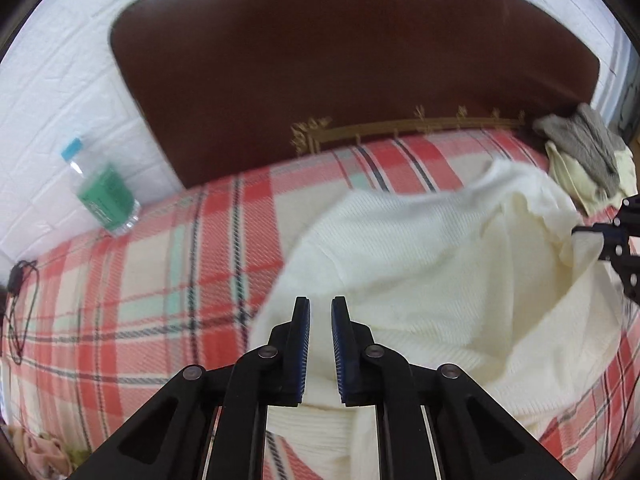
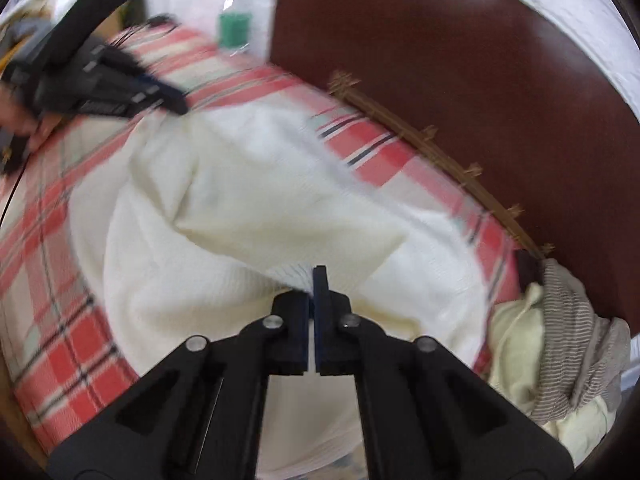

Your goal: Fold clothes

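Observation:
A cream knit garment (image 1: 420, 264) lies spread and rumpled on the plaid bed cover (image 1: 140, 280). My left gripper (image 1: 320, 304) hovers over its near left edge with its jaws a little apart and nothing between them. My right gripper (image 2: 312, 276) is shut on a fold of the cream garment (image 2: 240, 208) and lifts it slightly. The right gripper also shows at the right edge of the left wrist view (image 1: 600, 234), pinching the cloth. The left gripper appears blurred at the upper left of the right wrist view (image 2: 172, 100).
A dark brown headboard (image 1: 340, 60) stands behind the bed. A water bottle (image 1: 102, 190) with a green label lies at the far left by the white wall. A pile of grey striped and pale yellow clothes (image 2: 560, 340) sits at the right. A black cable (image 1: 20, 300) lies at the left edge.

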A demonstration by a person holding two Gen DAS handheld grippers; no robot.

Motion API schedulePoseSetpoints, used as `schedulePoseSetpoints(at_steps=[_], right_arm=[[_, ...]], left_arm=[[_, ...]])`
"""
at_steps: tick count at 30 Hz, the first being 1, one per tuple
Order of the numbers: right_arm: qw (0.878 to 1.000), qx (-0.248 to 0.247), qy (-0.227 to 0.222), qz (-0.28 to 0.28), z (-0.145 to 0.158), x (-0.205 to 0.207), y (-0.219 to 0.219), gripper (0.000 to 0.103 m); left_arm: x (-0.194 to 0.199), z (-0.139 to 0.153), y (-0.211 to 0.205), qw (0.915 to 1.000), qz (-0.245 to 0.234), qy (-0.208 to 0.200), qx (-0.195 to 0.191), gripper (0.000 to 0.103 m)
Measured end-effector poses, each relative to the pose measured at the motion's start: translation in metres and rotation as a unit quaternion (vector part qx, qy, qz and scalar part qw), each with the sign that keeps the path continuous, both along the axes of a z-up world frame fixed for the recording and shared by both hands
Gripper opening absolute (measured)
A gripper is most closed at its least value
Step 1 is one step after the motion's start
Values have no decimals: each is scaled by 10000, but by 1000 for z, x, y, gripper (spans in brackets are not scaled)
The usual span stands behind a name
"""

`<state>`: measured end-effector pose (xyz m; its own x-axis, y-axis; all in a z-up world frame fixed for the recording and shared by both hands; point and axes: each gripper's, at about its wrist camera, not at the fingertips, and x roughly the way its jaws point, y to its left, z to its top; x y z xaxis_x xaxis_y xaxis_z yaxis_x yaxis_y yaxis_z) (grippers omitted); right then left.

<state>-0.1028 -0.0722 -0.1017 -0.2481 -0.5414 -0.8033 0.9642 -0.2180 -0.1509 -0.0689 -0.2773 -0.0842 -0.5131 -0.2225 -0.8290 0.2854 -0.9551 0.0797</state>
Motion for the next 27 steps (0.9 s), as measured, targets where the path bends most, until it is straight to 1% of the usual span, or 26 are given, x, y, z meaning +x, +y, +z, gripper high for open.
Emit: schedulePoseSetpoints(at_steps=[3,4,5,6,7,8,9,10,11,12,13,14,16,17,18,20,22,23,24,25,26,27], right_arm=[[9989,-206,-188,-364,13,-22,-9,2],[9981,-275,-250,-485,17,-30,-12,2],[9972,-329,-311,-602,20,-37,-15,2],[9965,-287,-358,-693,16,-41,-20,2],[9959,-239,-400,-775,12,-45,-25,2],[9958,-141,-406,-804,5,-47,-29,2],[9952,-30,-472,-861,-3,-50,-32,2],[9939,41,-609,-918,-10,-53,-34,8],[9924,98,-739,-979,-17,-57,-35,17],[9908,62,-829,-1066,-19,-60,-31,22],[9891,12,-918,-1150,-21,-63,-27,32],[9874,-143,-1000,-1218,-18,-67,-20,42],[9832,-430,-1158,-1346,-12,-75,-4,51],[9825,-416,-1207,-1359,-13,-77,1,57],[9817,-403,-1255,-1371,-15,-79,6,59],[9802,-376,-1351,-1396,-18,-82,17,69],[9786,-348,-1447,-1420,-20,-86,27,72],[9778,-335,-1495,-1432,-22,-87,32,72],[9769,-323,-1544,-1440,-24,-89,37,72],[9765,-324,-1595,-1412,-27,-87,37,72],[9761,-325,-1645,-1385,-31,-86,37,67],[9754,-337,-1695,-1369,-34,-85,37,59]], left_arm=[[-1,15,-17,9995,251,201,-72,10],[-1,17,-21,9993,275,246,-9,10],[-1,18,-25,9992,231,286,149,12],[0,17,-27,9989,134,303,319,14],[1,15,-26,9985,12,295,455,27],[1,11,-23,9981,-112,259,544,47],[1,6,-17,9979,-238,191,577,58],[1,1,-12,9974,-364,122,610,70],[2,-4,-6,9967,-490,53,643,70],[2,-9,-1,9958,-615,-15,675,70],[2,-15,5,9947,-741,-84,708,72],[2,-20,10,9934,-866,-152,740,75],[-1,-31,14,9919,-928,-301,809,75],[-3,-36,15,9914,-924,-378,844,75],[-4,-40,15,9908,-915,-423,899,75],[-6,-46,15,9895,-880,-437,1059,75],[-8,-52,15,9884,-839,-465,1175,75],[-9,-55,15,9887,-808,-501,1161,73],[-9,-58,15,9889,-776,-536,1147,71],[-9,-60,16,9893,-756,-547,1125,63],[-8,-60,16,9898,-748,-529,1092,56],[-8,-60,17,9903,-740,-512,1059,51]])
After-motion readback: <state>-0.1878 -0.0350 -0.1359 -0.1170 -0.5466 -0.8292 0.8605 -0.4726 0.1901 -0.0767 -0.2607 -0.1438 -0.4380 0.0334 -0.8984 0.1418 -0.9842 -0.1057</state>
